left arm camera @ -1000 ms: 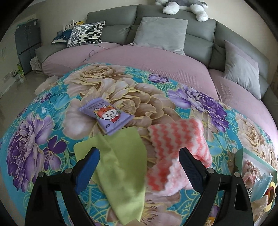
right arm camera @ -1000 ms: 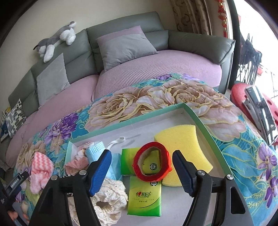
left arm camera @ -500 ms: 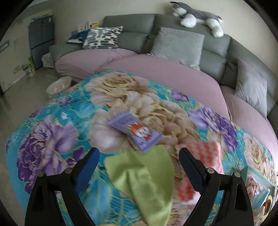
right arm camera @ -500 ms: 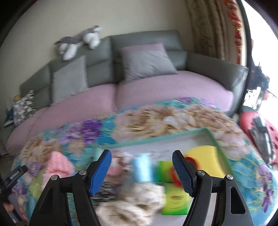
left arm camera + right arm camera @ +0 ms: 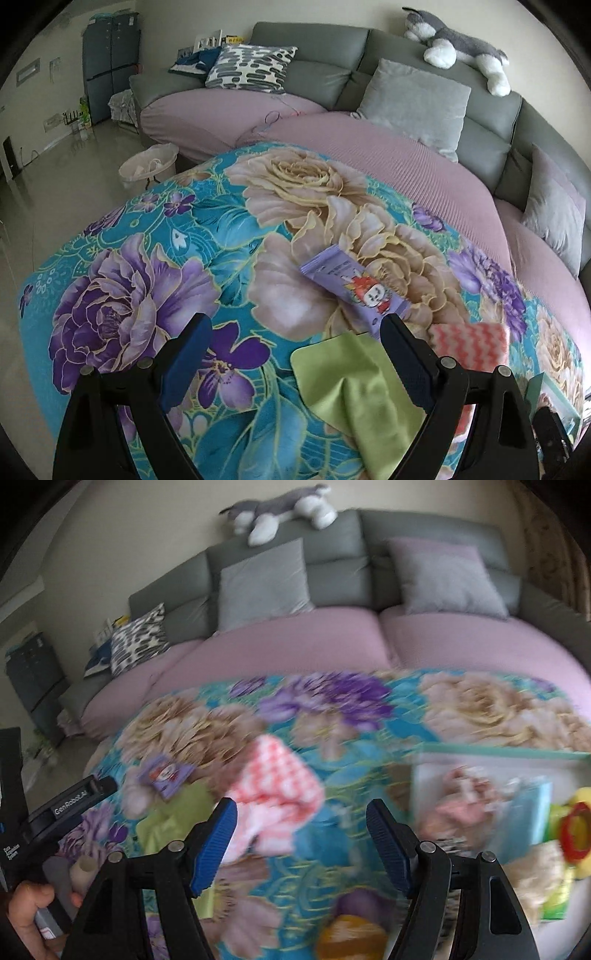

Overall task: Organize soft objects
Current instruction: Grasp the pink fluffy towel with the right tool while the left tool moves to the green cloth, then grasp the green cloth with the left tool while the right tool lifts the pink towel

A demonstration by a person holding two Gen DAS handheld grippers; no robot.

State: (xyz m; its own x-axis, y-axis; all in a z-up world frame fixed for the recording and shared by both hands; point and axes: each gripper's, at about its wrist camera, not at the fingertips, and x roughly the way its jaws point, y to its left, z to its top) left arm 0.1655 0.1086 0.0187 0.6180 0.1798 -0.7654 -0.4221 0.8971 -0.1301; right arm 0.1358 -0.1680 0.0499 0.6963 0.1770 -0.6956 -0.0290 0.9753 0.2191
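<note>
On the floral cloth [image 5: 147,266] lie a green cloth [image 5: 354,384], a purple tissue pack [image 5: 354,288] and a pink-and-white zigzag towel [image 5: 469,343]. My left gripper [image 5: 295,362] is open and empty, just left of the green cloth. My right gripper [image 5: 301,842] is open and empty, hovering near the pink towel [image 5: 277,786], which sits left of the green-rimmed tray [image 5: 498,751]. The tray holds several soft items, blurred, among them a red ring [image 5: 574,830]. The purple pack [image 5: 166,775] and green cloth [image 5: 166,816] lie further left.
A grey sofa with pink seat covers [image 5: 369,147] curves behind the table, with cushions and a plush husky [image 5: 458,40]. A white basket [image 5: 147,166] stands on the floor at left. The left gripper body [image 5: 55,812] and the hand holding it show in the right wrist view.
Both grippers have swung left. The left view now centres on the cloth's left part; the right gripper has left the tray and now faces the pink towel. Both stay open.
</note>
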